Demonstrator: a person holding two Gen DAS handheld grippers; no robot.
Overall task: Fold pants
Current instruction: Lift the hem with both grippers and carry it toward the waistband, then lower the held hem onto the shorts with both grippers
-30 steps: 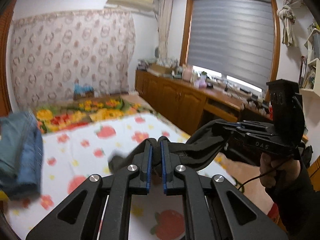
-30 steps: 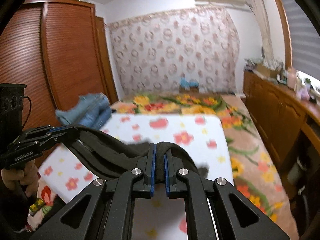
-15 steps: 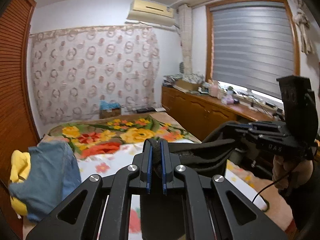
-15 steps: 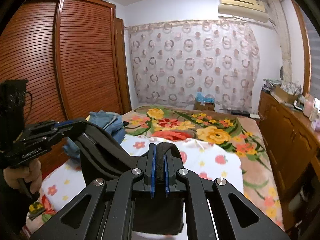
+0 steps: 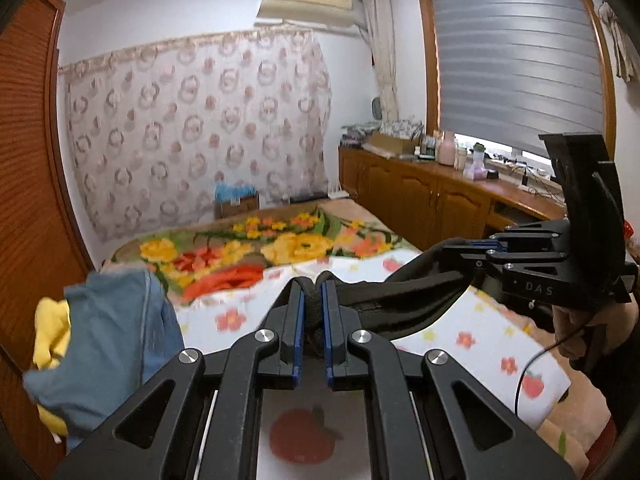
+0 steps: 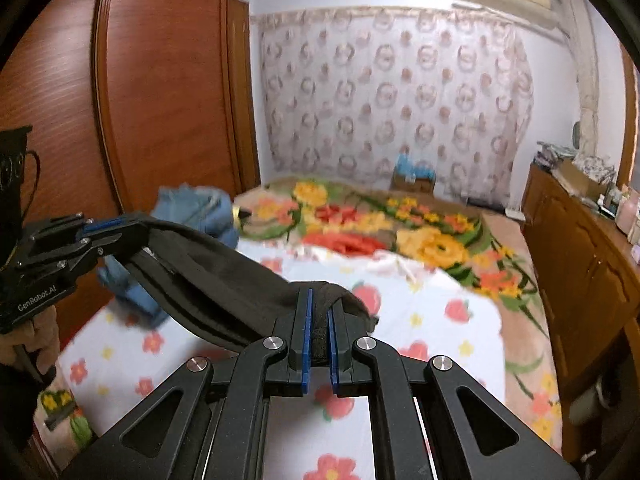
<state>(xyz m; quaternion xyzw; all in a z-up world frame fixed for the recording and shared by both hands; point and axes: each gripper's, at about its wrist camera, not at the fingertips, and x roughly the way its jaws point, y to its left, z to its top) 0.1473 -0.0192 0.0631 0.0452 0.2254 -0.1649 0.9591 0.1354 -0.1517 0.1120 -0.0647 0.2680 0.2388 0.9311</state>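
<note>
Holding the pants (image 5: 408, 300) up by one edge, both claws are pinching the black cloth tight. The left claw (image 5: 311, 312) has a bunched bit of cloth pressed between its blue pads (image 5: 297, 320). The right claw (image 6: 317, 320) does the same at the other end. The cloth hangs between them like a little hammock, up in the air over the bed (image 6: 440, 320). The part that hangs lower down is hidden behind the claws, so I cannot tell how much of it touches the bed.

This looks like the lift-and-carry part of a fold. To do it well, keep both claws squeezed shut, so the cloth does not slip out. Keep them at the same height, so the edge stays straight. Hold them far enough apart that the edge is nearly flat, but do not pull so hard that the cloth pops free.

Next, I think the pants should come down onto the white sheet with the little flowers. Lay the low part first, then bring the held edge over it, slowly. Let go only when the cloth lies flat.

A blue pile of clothes (image 5: 112, 344) sits near the left side of the bed, with something yellow (image 5: 50, 332) under it. Stay away from that pile, or the pants may land on it and get bumpy.
</note>
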